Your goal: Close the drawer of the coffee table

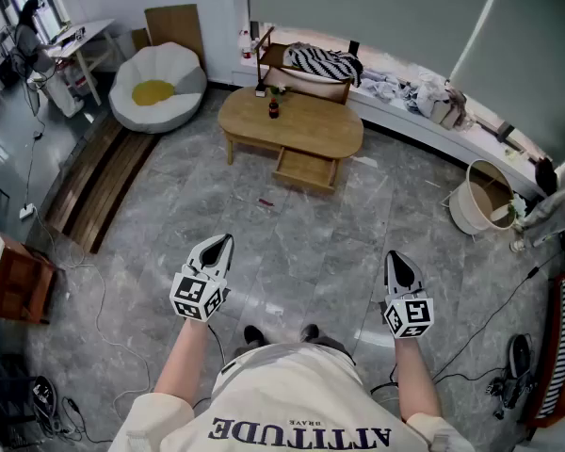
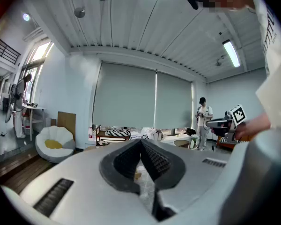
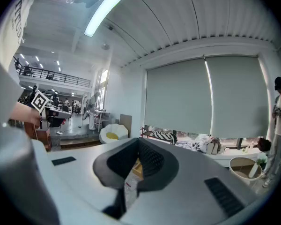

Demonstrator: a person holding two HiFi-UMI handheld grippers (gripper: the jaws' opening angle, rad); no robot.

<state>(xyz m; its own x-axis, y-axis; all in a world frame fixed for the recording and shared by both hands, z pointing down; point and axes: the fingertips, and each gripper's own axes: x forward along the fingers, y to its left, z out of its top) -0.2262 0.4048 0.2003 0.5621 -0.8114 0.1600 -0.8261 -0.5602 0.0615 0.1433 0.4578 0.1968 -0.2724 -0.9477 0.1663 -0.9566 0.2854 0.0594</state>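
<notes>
An oval wooden coffee table (image 1: 306, 132) stands across the grey floor, well ahead of me. Its drawer (image 1: 306, 169) is pulled out toward me on the near side. My left gripper (image 1: 223, 242) is held low at the left, far from the table, jaws shut with nothing between them. My right gripper (image 1: 396, 258) is at the right, also shut and empty. In the left gripper view the left gripper (image 2: 140, 142) points toward the table. A sliver of the drawer (image 3: 136, 168) shows below the right gripper (image 3: 138, 143) in the right gripper view.
A small dark bottle (image 1: 274, 109) stands on the table. Behind it is a chair with a striped cushion (image 1: 322, 62). A white beanbag seat (image 1: 157, 88) and wooden planks (image 1: 94, 185) lie left. A round basket (image 1: 480, 196) and cables are right. A person (image 2: 202, 122) stands far off.
</notes>
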